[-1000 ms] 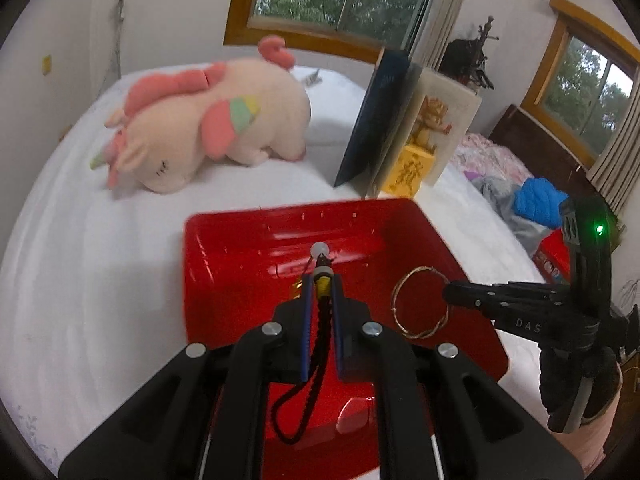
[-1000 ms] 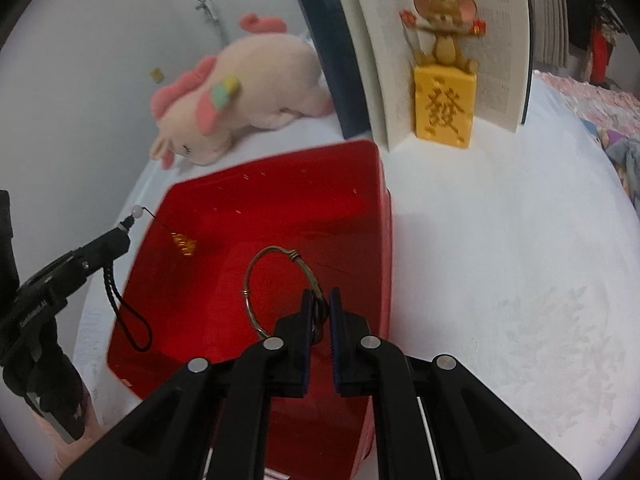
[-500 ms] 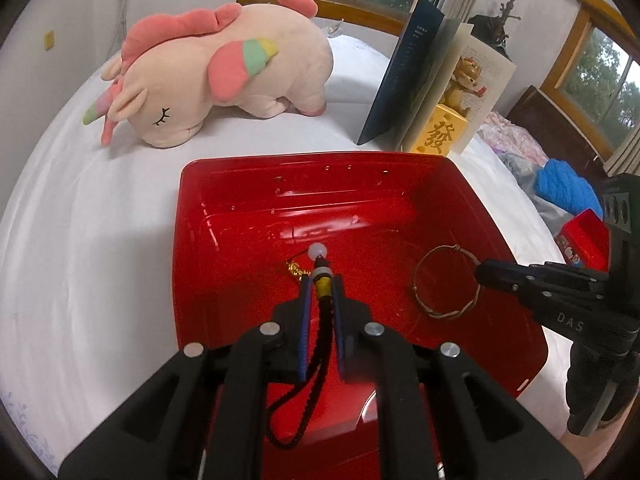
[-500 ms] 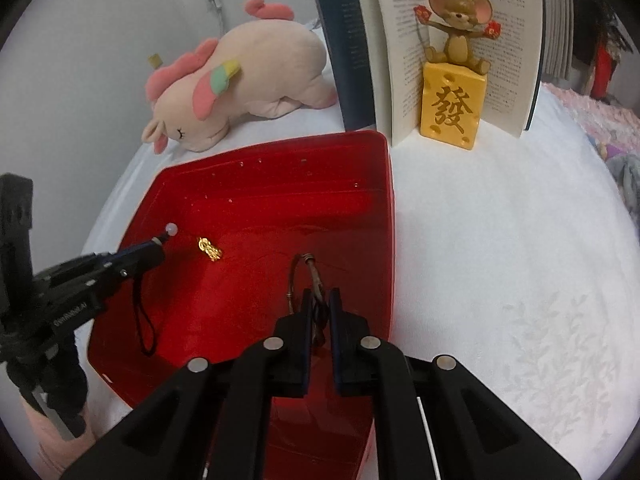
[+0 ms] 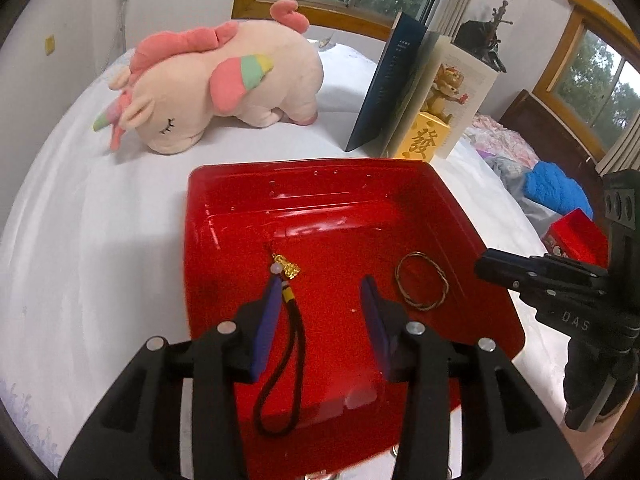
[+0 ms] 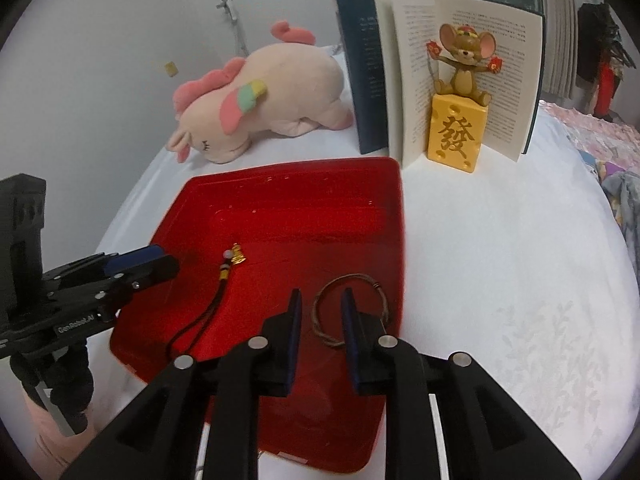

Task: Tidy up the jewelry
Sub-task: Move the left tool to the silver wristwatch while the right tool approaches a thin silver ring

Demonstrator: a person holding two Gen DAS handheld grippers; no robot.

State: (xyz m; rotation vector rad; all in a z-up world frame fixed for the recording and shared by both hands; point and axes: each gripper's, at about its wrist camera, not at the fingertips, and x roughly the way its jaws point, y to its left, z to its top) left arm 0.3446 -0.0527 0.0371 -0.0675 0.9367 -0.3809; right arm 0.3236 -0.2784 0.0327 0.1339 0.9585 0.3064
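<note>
A red tray (image 5: 304,168) (image 6: 296,168) lies on the white bed. On its floor lie a black cord charm (image 5: 286,272) (image 6: 236,258) with a gold pendant and a thin wire bangle (image 5: 398,280) (image 6: 356,278). My left gripper (image 5: 322,292) (image 6: 160,266) hovers over the tray's left half, its jaws opening; the cord lies loose beside the left pad, not pressed. My right gripper (image 6: 320,304) (image 5: 492,268) hangs above the bangle with its jaws opening. The bangle rests on the tray below them, free of both pads.
A pink plush unicorn (image 5: 216,84) (image 6: 264,96) lies behind the tray. An open book (image 5: 392,84) (image 6: 512,80) stands at the back right with a mouse figurine on a yellow block (image 5: 428,140) (image 6: 456,136) before it. A small red box (image 5: 576,232) and blue cloth (image 5: 556,192) sit far right.
Both grippers were shut, the left on the charm, the right on the bangle. Both have opened and let go; charm and bangle now lie on the tray floor.
</note>
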